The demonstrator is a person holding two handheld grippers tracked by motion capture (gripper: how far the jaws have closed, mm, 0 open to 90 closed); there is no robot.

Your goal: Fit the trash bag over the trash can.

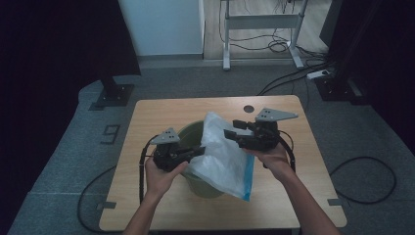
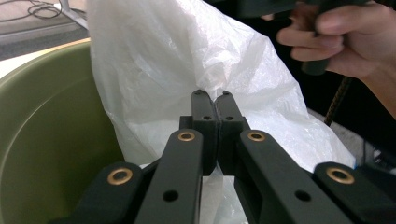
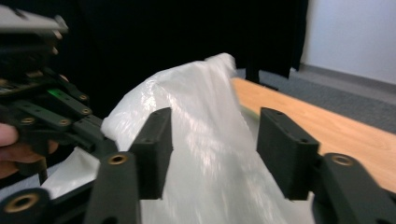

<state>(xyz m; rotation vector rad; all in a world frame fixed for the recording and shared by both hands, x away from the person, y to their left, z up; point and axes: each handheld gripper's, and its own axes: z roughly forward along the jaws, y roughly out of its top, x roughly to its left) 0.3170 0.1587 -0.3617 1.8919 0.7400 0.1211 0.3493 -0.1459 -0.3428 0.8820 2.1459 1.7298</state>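
A white plastic bag [image 1: 222, 154] with a blue bottom edge lies over a green bin [image 1: 188, 134] in the middle of the table. My left gripper [image 1: 198, 152] is shut on the bag's left side; in the left gripper view its jaws pinch the white film [image 2: 187, 60] at the tips [image 2: 211, 100], with the green bin [image 2: 42, 121] beside it. My right gripper [image 1: 234, 131] reaches toward the bag's upper right. The right gripper view has its jaws standing apart around the bag [image 3: 205, 140] without pressing it, midpoint [image 3: 214, 140].
The wooden table [image 1: 156, 112] has a round cable hole [image 1: 248, 108] at the back. Cables trail over the grey carpet on both sides. A desk frame [image 1: 262, 22] stands behind, and a dark stand base [image 1: 113, 94] sits at the far left.
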